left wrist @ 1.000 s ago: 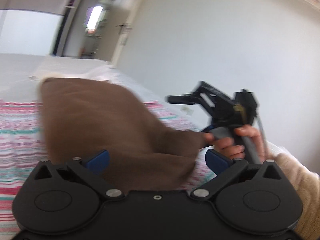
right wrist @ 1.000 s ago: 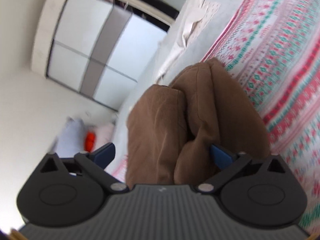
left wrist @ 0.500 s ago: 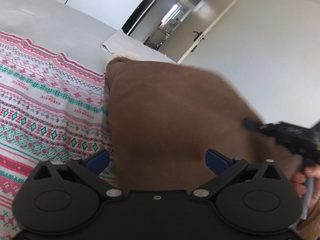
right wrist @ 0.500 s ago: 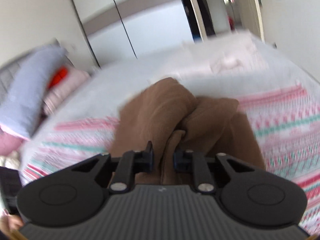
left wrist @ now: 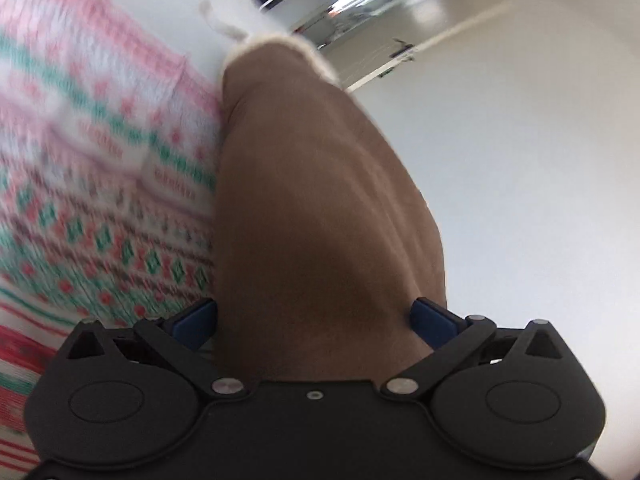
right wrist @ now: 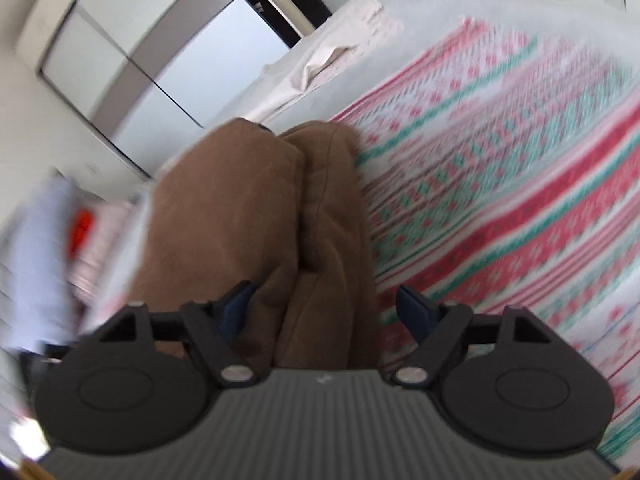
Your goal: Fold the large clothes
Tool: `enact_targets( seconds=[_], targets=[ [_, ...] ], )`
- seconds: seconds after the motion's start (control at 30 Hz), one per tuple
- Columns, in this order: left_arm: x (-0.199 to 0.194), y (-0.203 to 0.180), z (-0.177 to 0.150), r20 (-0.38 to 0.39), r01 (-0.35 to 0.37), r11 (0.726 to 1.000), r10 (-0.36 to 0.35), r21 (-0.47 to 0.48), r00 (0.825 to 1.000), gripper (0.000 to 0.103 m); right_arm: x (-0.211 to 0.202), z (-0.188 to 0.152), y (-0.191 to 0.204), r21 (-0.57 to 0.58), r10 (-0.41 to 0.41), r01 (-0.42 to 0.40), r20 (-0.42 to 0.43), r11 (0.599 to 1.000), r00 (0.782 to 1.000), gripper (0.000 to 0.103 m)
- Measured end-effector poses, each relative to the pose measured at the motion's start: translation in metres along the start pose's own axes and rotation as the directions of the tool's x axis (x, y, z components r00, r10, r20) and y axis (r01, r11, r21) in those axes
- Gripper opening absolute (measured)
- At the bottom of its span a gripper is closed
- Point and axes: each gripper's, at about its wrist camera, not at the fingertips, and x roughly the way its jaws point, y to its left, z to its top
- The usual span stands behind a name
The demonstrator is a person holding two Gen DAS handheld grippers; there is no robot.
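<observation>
A brown garment (left wrist: 320,200) with a pale fleecy edge stretches away from my left gripper (left wrist: 316,318) over the patterned bedspread (left wrist: 100,200). The left jaws stand wide, and the cloth fills the gap between the blue pads without being pinched. In the right wrist view the same garment (right wrist: 256,208) lies bunched in two thick folds. My right gripper (right wrist: 328,314) is opening around them. Its left pad (right wrist: 240,312) brushes the cloth, while the right pad (right wrist: 416,316) stands clear of it over the bedspread (right wrist: 500,200).
A red, green and white knit-pattern cover lies on a white sheet. A crumpled white cloth (right wrist: 332,52) sits at the far end. Pillows (right wrist: 36,260) are piled at the left. A sliding-door wardrobe (right wrist: 160,60) and an open door (left wrist: 400,52) stand beyond the bed.
The right jaws went from wide to pinched on the garment, and now part again. The left view has rolled and sunk toward the bed. The other gripper and hand have left it.
</observation>
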Motion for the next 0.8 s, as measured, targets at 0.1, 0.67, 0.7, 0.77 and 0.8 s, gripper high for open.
enact_targets(
  seconds=[0.1,0.67,0.7,0.77,0.8],
  targets=[
    [0.008,0.021,0.001,-0.036,0.072,0.99,-0.077,-0.122,0.996,0.103,0.008,0.004,-0.016,0.177,0.16,-0.145,-0.073,0.973,0.984,0.085],
    [-0.156,-0.034,-0.055,-0.103,-0.079,0.995,0.085,0.062,0.991,0.068,-0.055,-0.1,0.077,0.127,0.285,-0.262,-0.232,0.957,0.93,0.051],
    [-0.17,-0.032,-0.063,-0.109,-0.09,0.994,0.097,0.068,0.989,0.068,-0.061,-0.113,0.082,0.125,0.291,-0.267,-0.255,0.956,0.922,0.051],
    [-0.191,-0.024,-0.081,-0.111,-0.112,0.991,0.12,0.073,0.987,0.07,-0.066,-0.135,0.087,0.13,0.295,-0.268,-0.292,0.955,0.91,0.051],
    [-0.197,-0.017,-0.092,-0.109,-0.125,0.99,0.132,0.073,0.985,0.072,-0.068,-0.147,0.087,0.129,0.288,-0.26,-0.306,0.957,0.907,0.053]
  ],
)
